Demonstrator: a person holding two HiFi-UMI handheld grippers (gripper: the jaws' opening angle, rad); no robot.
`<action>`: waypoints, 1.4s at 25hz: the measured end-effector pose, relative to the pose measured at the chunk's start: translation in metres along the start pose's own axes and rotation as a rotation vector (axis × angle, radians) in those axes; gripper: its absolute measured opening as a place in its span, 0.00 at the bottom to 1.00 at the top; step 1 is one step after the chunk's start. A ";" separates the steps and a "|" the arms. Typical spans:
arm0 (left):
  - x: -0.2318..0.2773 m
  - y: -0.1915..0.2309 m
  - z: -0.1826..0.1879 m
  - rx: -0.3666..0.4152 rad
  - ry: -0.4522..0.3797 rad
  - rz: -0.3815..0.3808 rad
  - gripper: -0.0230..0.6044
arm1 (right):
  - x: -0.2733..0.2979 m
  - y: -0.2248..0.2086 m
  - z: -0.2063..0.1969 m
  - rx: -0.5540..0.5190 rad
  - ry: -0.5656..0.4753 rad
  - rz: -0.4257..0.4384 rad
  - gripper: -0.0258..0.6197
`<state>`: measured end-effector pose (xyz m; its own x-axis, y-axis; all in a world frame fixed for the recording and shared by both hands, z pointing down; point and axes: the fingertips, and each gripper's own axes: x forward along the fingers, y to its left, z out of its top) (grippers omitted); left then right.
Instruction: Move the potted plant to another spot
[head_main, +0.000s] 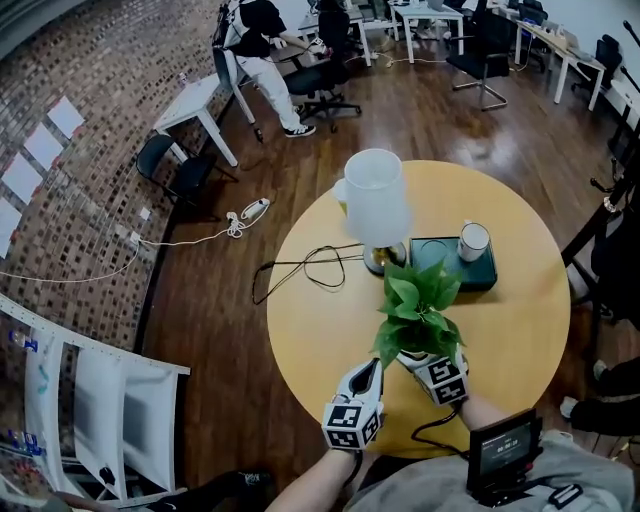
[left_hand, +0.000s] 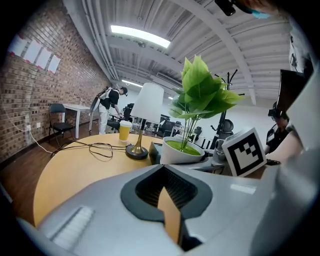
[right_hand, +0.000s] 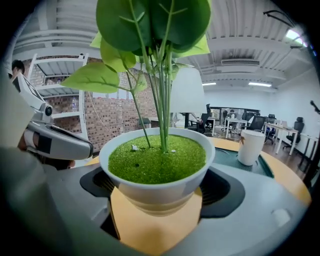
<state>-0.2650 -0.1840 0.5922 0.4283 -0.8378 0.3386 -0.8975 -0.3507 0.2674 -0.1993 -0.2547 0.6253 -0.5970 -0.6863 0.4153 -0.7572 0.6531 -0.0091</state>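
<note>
My right gripper (right_hand: 158, 192) has its fingers (right_hand: 227, 192) closed around the potted plant (right_hand: 157, 162), one pad against each side of the white bowl, low on its curve. The left gripper (left_hand: 165, 195) carries nothing; its fingers (left_hand: 142, 192) are pressed together with only a sliver of bench showing between them, and it waits just beside the pot on the left.

The plant stands at the near side of the round wooden bench (head_main: 505, 330), close to the edge by me. I cannot tell whether its base is off the surface or resting on it.

I judge the glazed bowl to be stiff, smooth and rather slippery, and its rounded wall could slide up out of the pads. The tall stems and leaves put weight high, so I would keep it upright and move slowly. Low on the bowl seems the best hold.

Beyond the plant, the lamp (head_main: 375, 200) and the dark green tray (head_main: 440, 265) with a paper cup (head_main: 473, 241) stand near. A black cable (head_main: 300, 268) loops on the left. The open room lies to the right and at the far left rim
</note>
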 end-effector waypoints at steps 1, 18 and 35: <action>0.001 0.004 -0.002 -0.007 0.007 0.006 0.04 | 0.006 0.003 -0.003 0.005 0.004 0.013 0.83; 0.031 0.078 -0.039 -0.055 0.084 0.078 0.04 | 0.095 0.017 -0.031 0.013 0.038 0.067 0.83; 0.032 0.078 -0.046 -0.078 0.113 0.098 0.04 | 0.107 0.018 -0.036 -0.012 0.034 0.077 0.85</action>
<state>-0.3164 -0.2183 0.6655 0.3520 -0.8124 0.4648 -0.9267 -0.2325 0.2953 -0.2669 -0.3049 0.7026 -0.6439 -0.6226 0.4448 -0.7060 0.7075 -0.0317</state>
